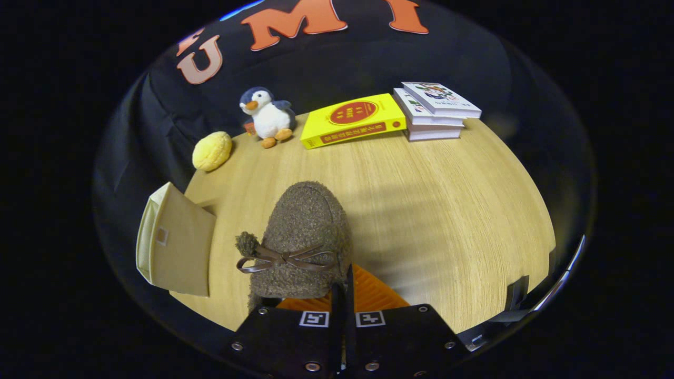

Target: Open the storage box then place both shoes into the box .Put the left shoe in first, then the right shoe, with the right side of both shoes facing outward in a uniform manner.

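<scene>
A brown fuzzy shoe (303,226) with a thin leather bow across its top hangs just ahead of my fingers, toe pointing away from me. My gripper (345,281) is shut on the shoe's near rim, fingers almost together with a thin dark edge pinched between them. The shoe seems lifted off the wooden table (447,210) and throws a shadow to its right. The beige fabric storage box (176,239) stands to the left of the shoe, close to the table's left edge. I see its flat top face with a small tab, and it looks closed.
At the back of the table lie a yellow book (353,121) and a stack of white books (434,113). A penguin plush (268,116) and a yellow round soft toy (212,151) sit at the back left. A metal frame (563,279) shows at the right.
</scene>
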The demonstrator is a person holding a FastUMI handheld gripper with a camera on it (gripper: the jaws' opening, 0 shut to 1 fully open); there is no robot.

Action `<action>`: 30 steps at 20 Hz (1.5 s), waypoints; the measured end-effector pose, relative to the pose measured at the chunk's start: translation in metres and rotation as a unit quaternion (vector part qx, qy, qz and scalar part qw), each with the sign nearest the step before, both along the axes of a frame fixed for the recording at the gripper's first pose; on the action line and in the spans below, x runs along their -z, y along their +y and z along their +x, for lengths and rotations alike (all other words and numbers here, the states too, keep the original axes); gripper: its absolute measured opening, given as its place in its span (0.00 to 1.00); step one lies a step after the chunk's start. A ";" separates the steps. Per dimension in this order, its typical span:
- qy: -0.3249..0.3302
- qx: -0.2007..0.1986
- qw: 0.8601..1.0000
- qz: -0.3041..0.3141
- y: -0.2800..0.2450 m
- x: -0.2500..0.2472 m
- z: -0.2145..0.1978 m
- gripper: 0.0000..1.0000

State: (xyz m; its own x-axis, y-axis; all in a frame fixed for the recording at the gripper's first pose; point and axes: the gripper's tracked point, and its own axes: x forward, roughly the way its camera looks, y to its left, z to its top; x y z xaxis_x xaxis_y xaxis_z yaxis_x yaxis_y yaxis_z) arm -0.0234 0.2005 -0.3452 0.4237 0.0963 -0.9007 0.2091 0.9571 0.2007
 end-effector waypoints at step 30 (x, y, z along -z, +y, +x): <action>-0.007 -0.154 0.988 0.032 0.370 -0.074 0.094 0.04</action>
State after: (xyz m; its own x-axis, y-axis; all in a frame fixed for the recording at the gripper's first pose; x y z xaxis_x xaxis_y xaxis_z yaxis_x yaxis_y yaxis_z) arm 0.0704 0.5710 -0.2716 0.3784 0.2794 -0.8825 -0.0924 0.9600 0.2643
